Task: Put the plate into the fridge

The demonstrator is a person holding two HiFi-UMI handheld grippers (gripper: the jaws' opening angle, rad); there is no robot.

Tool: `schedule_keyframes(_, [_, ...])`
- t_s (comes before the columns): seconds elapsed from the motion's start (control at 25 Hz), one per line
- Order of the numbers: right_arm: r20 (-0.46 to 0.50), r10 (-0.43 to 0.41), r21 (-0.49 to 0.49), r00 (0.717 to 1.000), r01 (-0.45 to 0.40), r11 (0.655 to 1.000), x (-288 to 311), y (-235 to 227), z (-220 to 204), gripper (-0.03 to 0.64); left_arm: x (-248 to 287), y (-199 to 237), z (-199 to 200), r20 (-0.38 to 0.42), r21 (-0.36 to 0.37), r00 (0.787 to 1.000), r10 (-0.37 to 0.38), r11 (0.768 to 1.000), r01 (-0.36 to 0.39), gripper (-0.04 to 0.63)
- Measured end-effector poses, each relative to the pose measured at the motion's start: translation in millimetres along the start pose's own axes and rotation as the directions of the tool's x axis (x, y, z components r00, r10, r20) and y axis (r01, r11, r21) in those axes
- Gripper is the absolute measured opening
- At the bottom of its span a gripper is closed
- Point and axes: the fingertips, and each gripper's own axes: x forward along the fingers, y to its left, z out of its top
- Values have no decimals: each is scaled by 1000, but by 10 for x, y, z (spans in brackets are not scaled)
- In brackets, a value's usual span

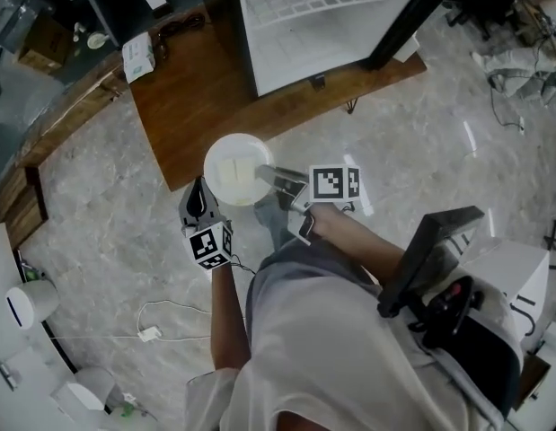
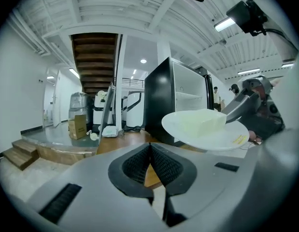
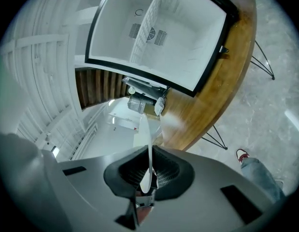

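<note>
Right gripper (image 1: 279, 181) fingers clenched on plate (image 1: 252, 155) rim. Plate carries a pale block (image 2: 202, 122) and sticks out ahead of the fingers, in the air short of the open fridge (image 3: 159, 33). Left gripper (image 2: 150, 164) fingers closed, empty, plate up-right of them. Judgement: hold plate level, go straight in, clear the frame, release only once it rests.

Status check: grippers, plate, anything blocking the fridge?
Right gripper shut on plate rim, pale block riding on it. Left gripper shut, empty, beside plate. Fridge open ahead, nothing seen in between.
</note>
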Motion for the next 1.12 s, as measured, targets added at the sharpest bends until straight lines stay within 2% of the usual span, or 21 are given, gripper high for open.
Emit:
schedule_keyframes(0.24, [25, 4, 10, 1000, -5, 1000, -661, 91, -203, 29, -461, -552, 38, 23, -31, 1000, -21, 999, 21, 18])
schedule_keyframes(0.44, [109, 15, 18, 994, -17, 1000, -1246, 254, 12, 29, -566, -1189, 392, 70, -11, 992, -100, 995, 101, 18])
schedule_keyframes(0.6, [194, 9, 10, 981, -11, 1000, -1710, 338, 387, 29, -470, -1720, 715, 87, 16, 982, -166, 986, 165, 18])
schedule_keyframes(0.68, [240, 34, 0, 970, -35, 999, -1900, 382, 580, 29, -421, -1980, 829, 96, 30, 975, -198, 980, 196, 18])
schedule_keyframes(0.8, [279, 38, -21, 960, -33, 999, -2100, 417, 838, 29, -345, -2242, 1016, 111, 23, 967, -229, 973, 228, 18])
schedule_keyframes(0.96, [319, 43, -10, 947, -42, 999, -2291, 493, 1365, 29, -96, -2619, 1375, 144, -20, 960, -241, 969, 246, 18])
schedule_keyframes(1.12, [330, 61, 2, 942, -66, 998, -2348, 482, 2056, 29, 304, -3025, 1710, 168, 14, 956, -242, 970, 243, 18])
